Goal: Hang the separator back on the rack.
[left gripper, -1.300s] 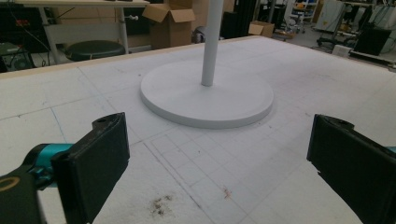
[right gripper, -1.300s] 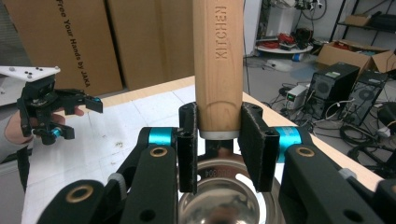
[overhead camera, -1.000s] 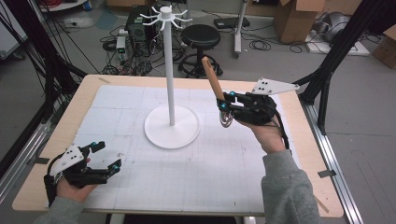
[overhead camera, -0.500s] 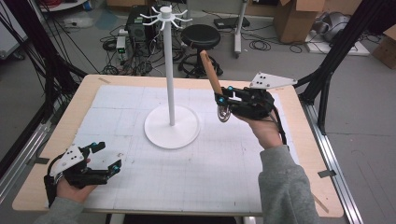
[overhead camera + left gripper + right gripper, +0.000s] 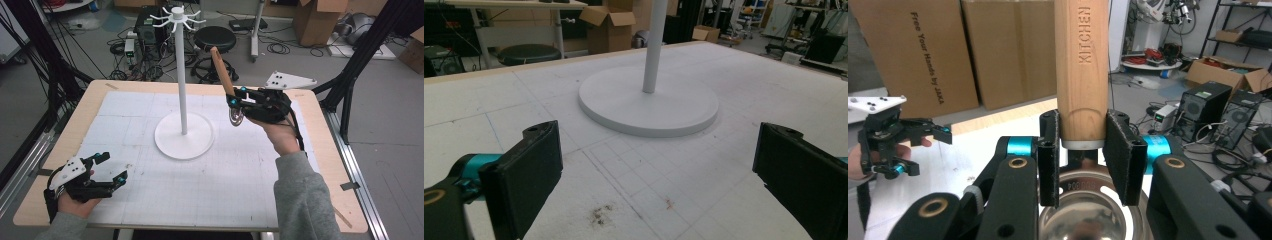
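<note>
Your right gripper, jaws clamped on the wooden-handled steel utensil, has edged closer to the white hook-topped stand, so hanging comes next, while your left gripper rests open.

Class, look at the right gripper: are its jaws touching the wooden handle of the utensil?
Touching. The right gripper view shows the right gripper with both black jaws pressed flat against the wooden handle, no gap either side.

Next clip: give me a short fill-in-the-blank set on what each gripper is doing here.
1. The right gripper is shut on a utensil with a ____ handle.
2. The left gripper holds ____.
3. The white stand rises from a ____ base.
4. The left gripper's jaws are ____.

Missing words: wooden; nothing; round; open
</note>
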Motion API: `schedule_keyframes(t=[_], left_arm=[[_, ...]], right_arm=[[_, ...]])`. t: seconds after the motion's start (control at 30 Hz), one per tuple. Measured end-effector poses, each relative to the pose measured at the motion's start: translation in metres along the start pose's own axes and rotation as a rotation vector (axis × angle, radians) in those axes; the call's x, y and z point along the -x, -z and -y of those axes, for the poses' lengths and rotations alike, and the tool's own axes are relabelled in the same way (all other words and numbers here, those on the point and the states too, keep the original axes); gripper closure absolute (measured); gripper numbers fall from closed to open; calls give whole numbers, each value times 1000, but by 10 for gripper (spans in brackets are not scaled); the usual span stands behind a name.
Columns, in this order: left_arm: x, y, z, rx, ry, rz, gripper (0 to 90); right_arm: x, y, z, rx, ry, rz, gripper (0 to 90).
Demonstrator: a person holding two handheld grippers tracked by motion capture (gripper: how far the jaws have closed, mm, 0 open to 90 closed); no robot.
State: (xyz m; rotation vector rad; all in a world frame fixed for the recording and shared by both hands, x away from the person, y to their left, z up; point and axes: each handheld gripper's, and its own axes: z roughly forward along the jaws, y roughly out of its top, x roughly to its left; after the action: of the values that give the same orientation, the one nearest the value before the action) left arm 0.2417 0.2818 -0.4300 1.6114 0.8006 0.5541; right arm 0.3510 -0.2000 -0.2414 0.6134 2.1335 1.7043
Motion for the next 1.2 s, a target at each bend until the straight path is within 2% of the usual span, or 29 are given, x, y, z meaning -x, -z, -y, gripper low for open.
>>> schedule_keyframes(t=[0.47,0.77,1.0,1.2], left_arm=[[1,-1,1,-16,-2,6,63],[0,0,1,-11,1,3,62],[1,0,1,-12,-4,4,62],[1,1,1,-10,0,3,62]], right_arm=[[-3,-6,-13,6,28,-2,697],[-1,-6,-17,20,19,-14,697],[1,-6,-22,46,13,-11,697],[-3,-8,-29,74,29,5,697]])
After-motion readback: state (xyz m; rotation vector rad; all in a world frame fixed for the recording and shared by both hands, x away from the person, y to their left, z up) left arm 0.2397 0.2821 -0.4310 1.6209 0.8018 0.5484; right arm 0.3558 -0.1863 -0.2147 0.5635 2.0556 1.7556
